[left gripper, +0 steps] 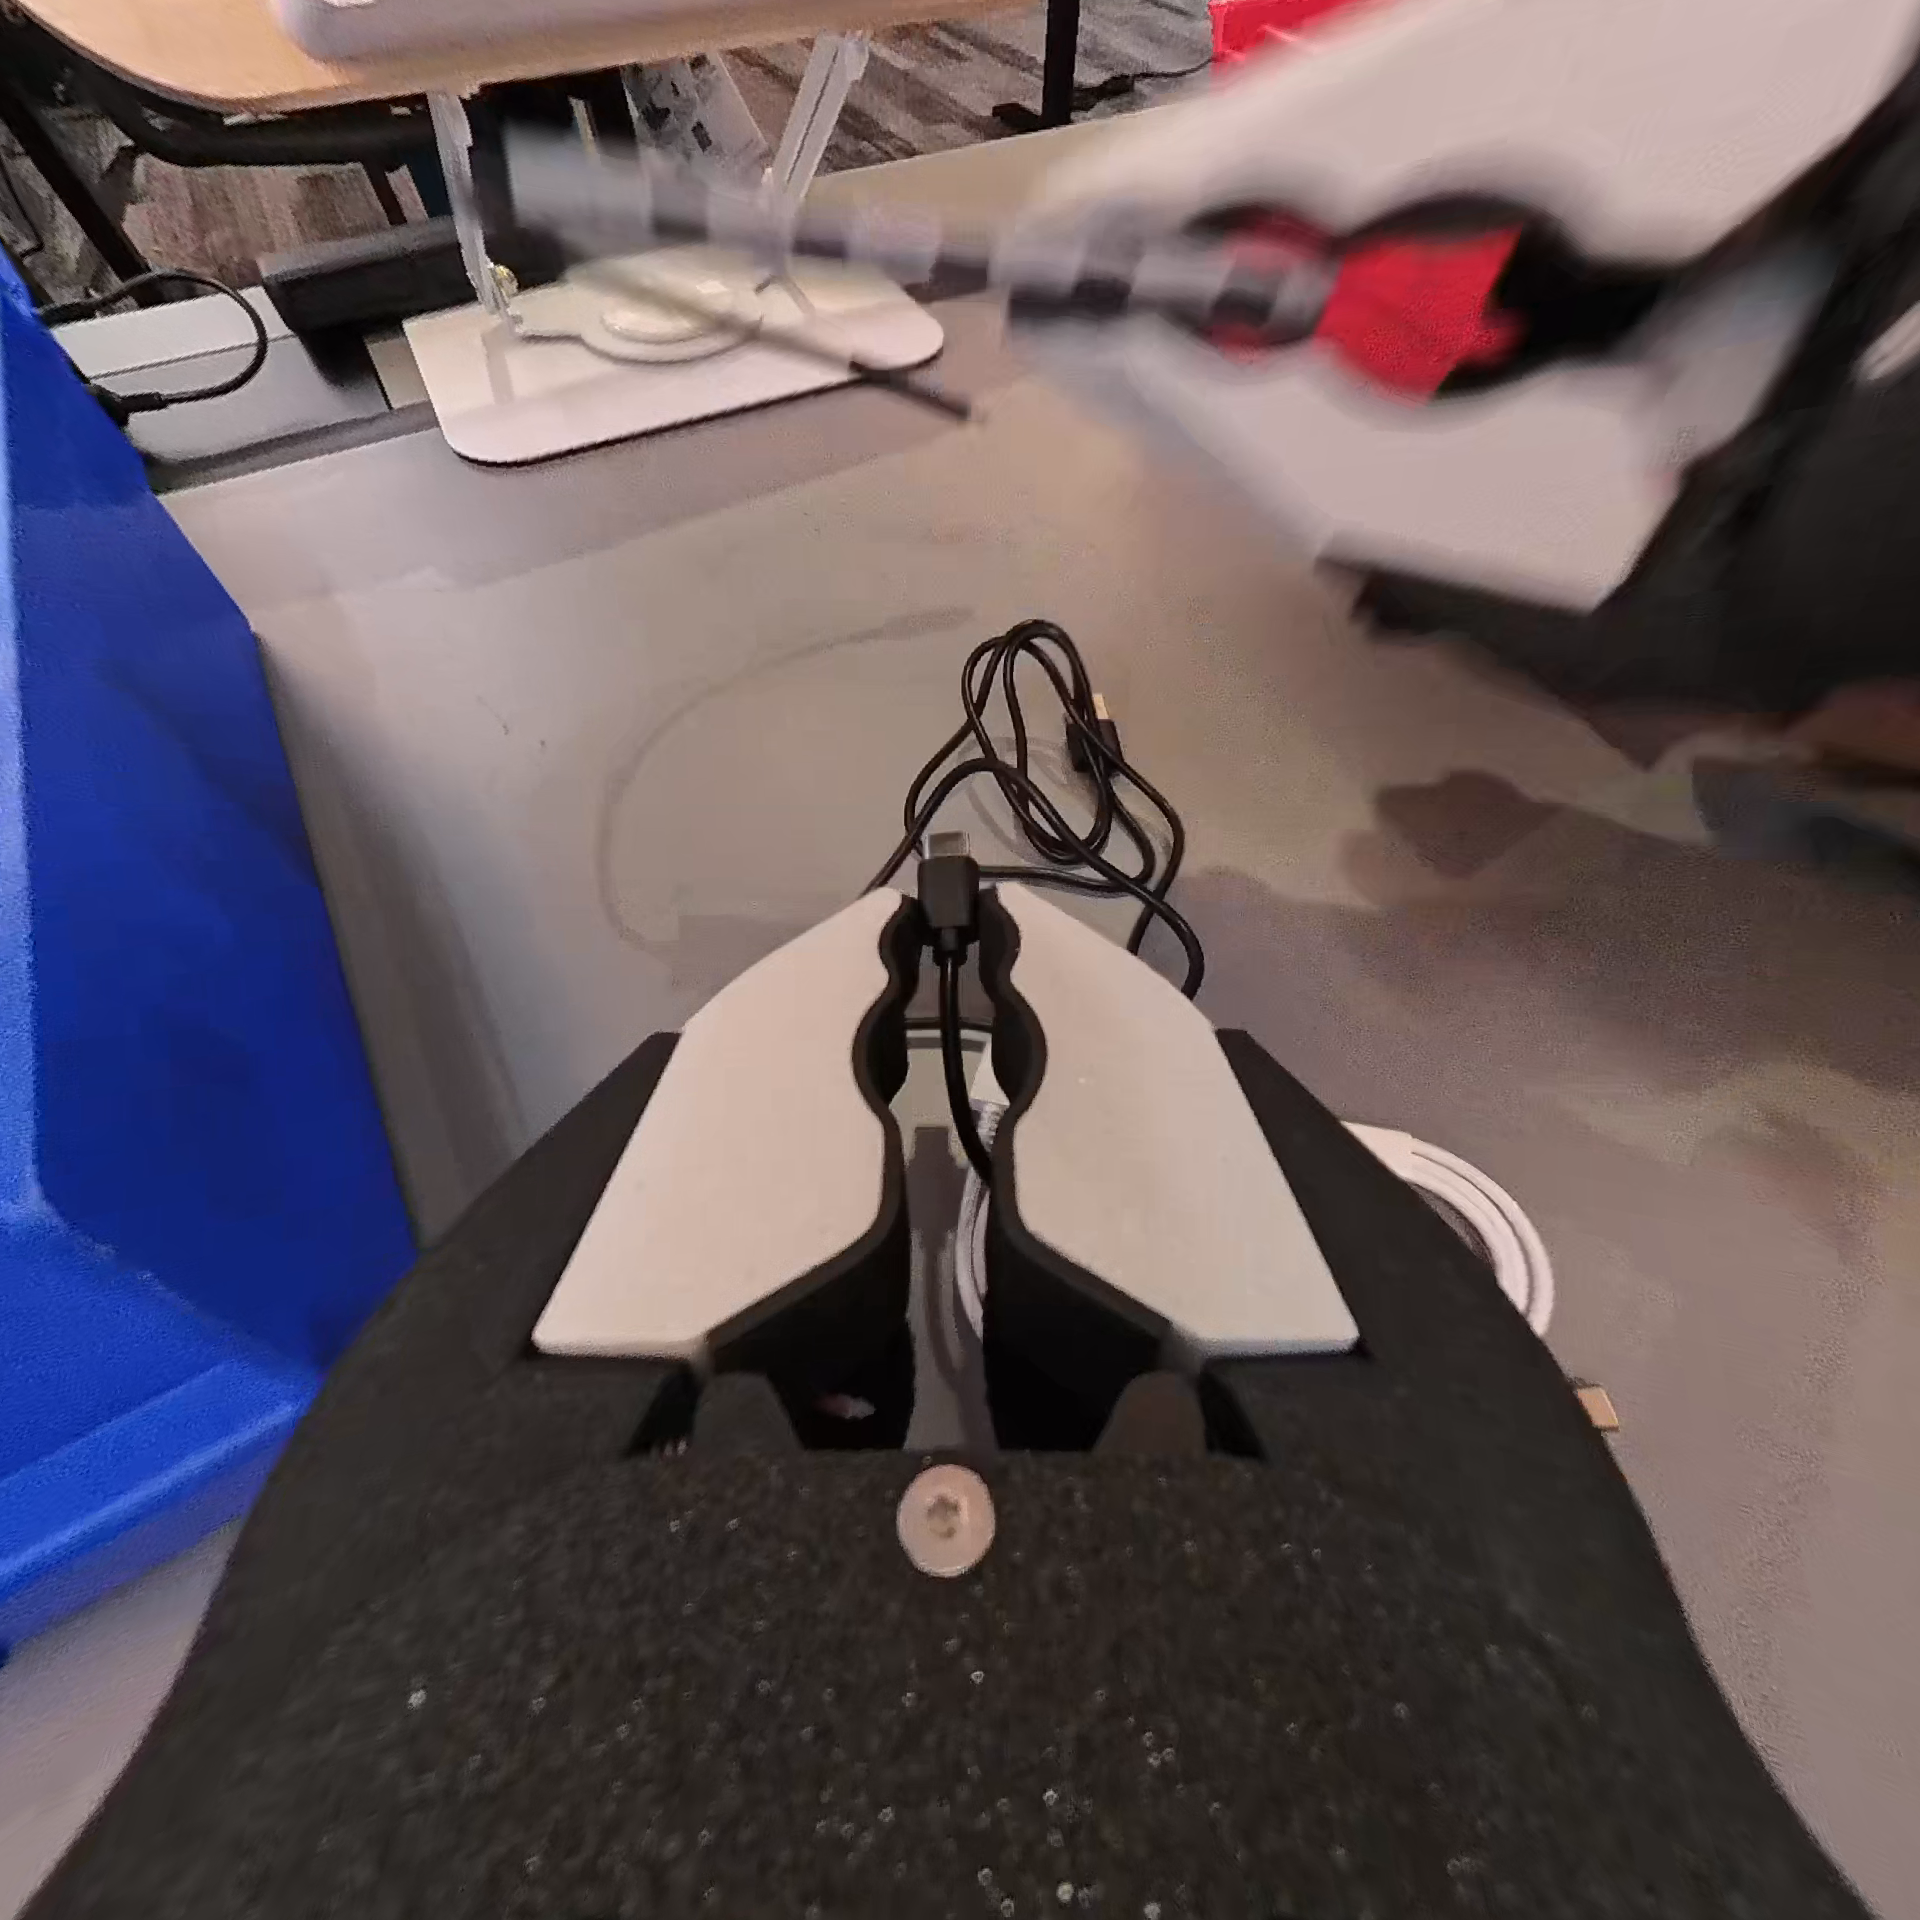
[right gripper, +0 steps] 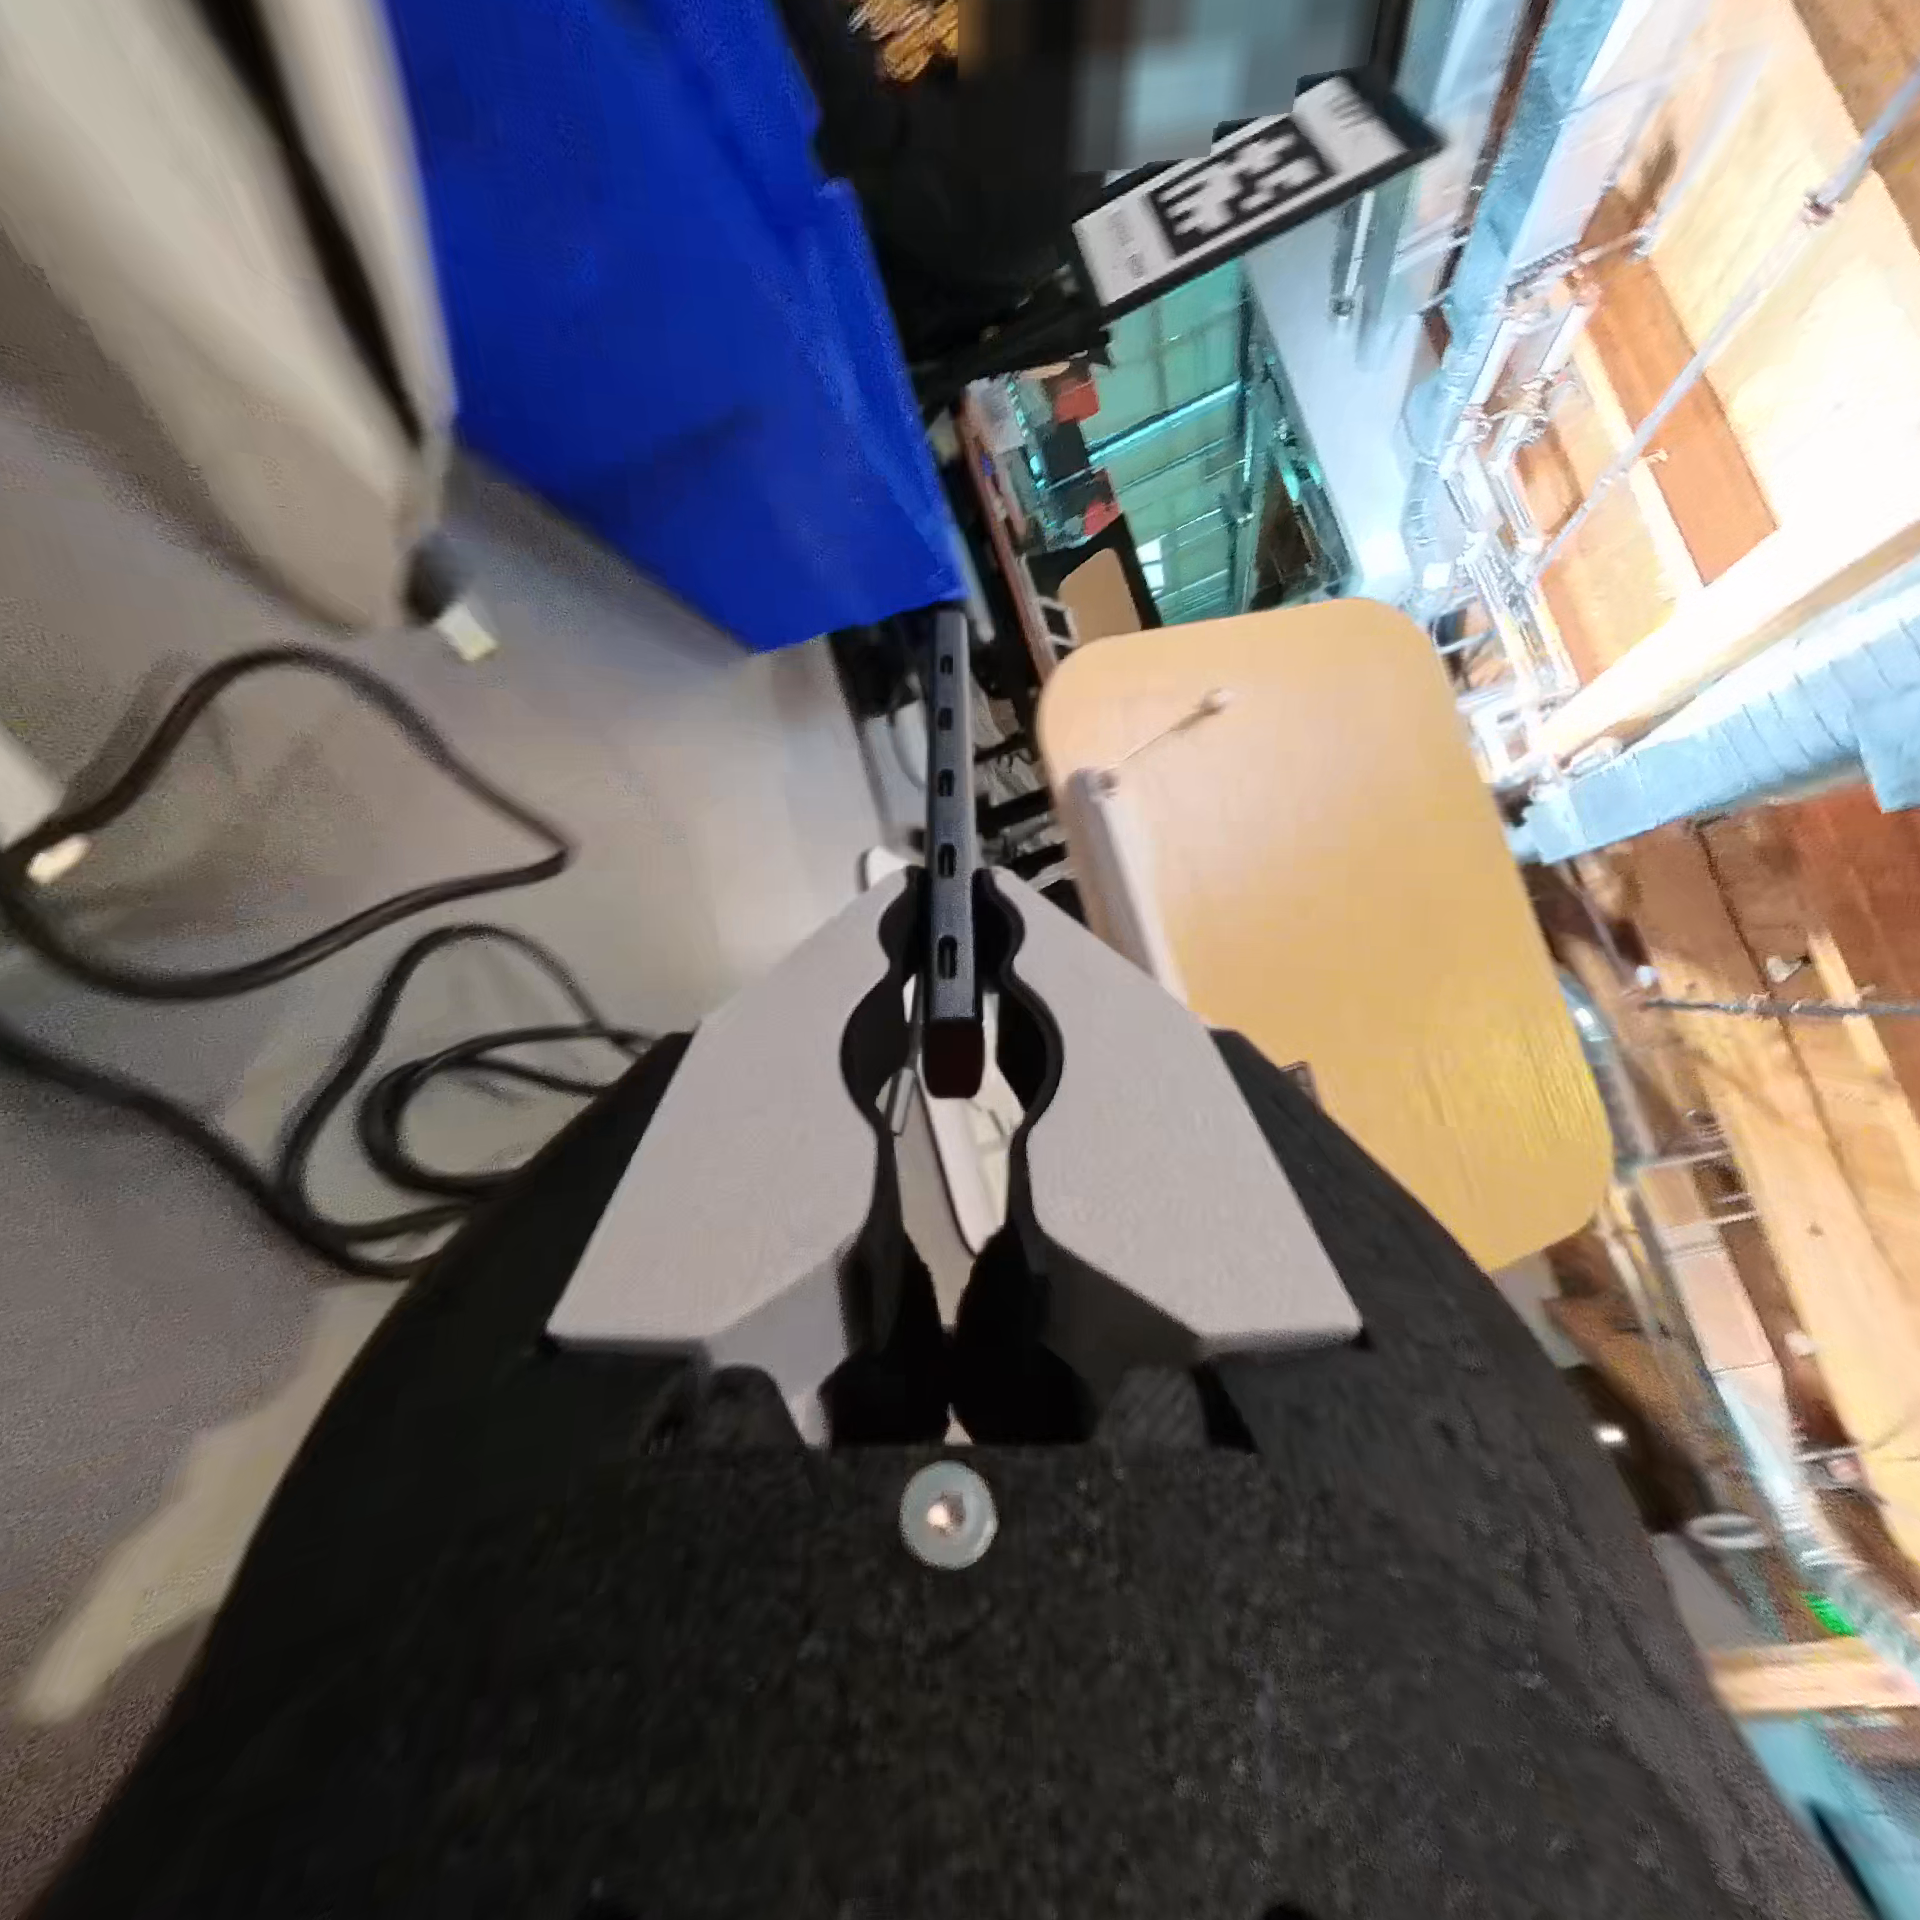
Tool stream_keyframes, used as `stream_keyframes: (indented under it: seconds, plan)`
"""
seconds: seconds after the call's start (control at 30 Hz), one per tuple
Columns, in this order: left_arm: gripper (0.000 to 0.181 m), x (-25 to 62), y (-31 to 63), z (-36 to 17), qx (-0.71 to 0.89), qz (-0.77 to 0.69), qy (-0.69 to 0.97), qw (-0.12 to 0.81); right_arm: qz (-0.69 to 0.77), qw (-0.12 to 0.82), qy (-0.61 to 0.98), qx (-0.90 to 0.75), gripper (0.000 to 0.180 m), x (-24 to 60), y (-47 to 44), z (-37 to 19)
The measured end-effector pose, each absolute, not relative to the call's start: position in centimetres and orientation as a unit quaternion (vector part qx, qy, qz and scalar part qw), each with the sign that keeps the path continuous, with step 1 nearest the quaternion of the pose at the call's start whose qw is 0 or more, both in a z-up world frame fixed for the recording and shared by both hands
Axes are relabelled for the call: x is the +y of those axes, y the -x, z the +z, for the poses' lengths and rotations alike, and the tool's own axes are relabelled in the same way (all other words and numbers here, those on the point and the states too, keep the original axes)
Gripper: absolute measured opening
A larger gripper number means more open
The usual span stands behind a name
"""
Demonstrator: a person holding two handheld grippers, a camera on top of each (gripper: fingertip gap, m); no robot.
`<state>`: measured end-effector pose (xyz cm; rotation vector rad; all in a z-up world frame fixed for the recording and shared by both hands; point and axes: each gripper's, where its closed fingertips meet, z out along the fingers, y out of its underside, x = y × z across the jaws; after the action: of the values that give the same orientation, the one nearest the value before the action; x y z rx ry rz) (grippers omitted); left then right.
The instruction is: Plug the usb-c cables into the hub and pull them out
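My left gripper (left gripper: 945, 896) is shut on the black plug of a black usb-c cable (left gripper: 943, 883); the metal tip sticks out past the fingertips. The rest of that cable (left gripper: 1039, 769) lies in loops on the grey table ahead. My right gripper (right gripper: 948, 894) is shut on a slim dark hub (right gripper: 950, 831), held edge-on with a row of several ports facing me. In the left wrist view the right gripper (left gripper: 1351, 270) and the hub (left gripper: 748, 208) are a blur, raised at the upper right. A coiled white cable (left gripper: 1475, 1216) lies to the right of my left gripper.
A blue bin (left gripper: 135, 935) stands at the left, and shows in the right wrist view too (right gripper: 644, 332). A white plate with a clear stand (left gripper: 675, 343) is at the back. More black cable (right gripper: 312, 935) lies on the table. A wooden board (right gripper: 1320, 914) is beyond.
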<state>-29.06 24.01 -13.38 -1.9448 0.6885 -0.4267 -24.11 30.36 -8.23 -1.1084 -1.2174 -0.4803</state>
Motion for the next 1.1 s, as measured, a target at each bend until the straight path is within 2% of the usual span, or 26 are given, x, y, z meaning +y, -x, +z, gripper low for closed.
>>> stream_keyframes:
  seconds: [0.1, 0.2, 0.33, 0.5, 0.63, 0.73, 0.87, 0.97, 1.03, 1.1]
  plan:
    - [0.011, 24.0, 29.2, -13.4, 0.285, -0.175, 0.801, 0.497, -0.137, 0.695, 0.512, -0.485, 0.009, 29.0, 22.2, -1.0]
    - [0.011, 23.9, 29.1, -13.5, 0.286, -0.180, 0.801, 0.494, -0.051, 0.716, 0.558, -0.415, 0.009, 28.7, 16.6, 6.9]
    - [0.011, 23.5, 28.4, -13.7, 0.296, -0.188, 0.799, 0.489, 0.058, 0.629, 0.694, -0.347, 0.009, 31.4, 5.4, 9.1]
    - [0.010, 23.2, 27.8, -13.7, 0.313, -0.186, 0.794, 0.487, 0.263, 0.473, 0.808, -0.234, 0.009, 34.1, -5.6, 2.5]
    - [0.011, 23.3, 27.6, -13.7, 0.314, -0.189, 0.794, 0.486, 0.333, 0.332, 0.869, -0.156, 0.009, 36.6, -9.1, -5.2]
    - [0.010, 23.7, 27.5, -13.7, 0.311, -0.190, 0.795, 0.485, 0.254, 0.215, 0.923, -0.192, 0.008, 37.1, -8.8, -11.1]
    - [0.010, 24.1, 27.6, -13.8, 0.311, -0.187, 0.795, 0.486, 0.107, 0.172, 0.936, -0.288, 0.013, 39.1, -8.5, -14.4]
    - [0.010, 24.1, 27.8, -13.9, 0.314, -0.186, 0.795, 0.484, -0.003, 0.087, 0.953, -0.291, 0.023, 38.9, -11.6, -17.0]
    - [0.011, 24.1, 27.9, -14.0, 0.315, -0.189, 0.797, 0.480, -0.042, 0.088, 0.950, -0.296, 0.027, 39.1, -12.4, -18.0]
    - [0.010, 24.2, 27.9, -14.0, 0.315, -0.195, 0.798, 0.476, -0.058, 0.112, 0.949, -0.290, 0.041, 39.3, -12.6, -18.3]
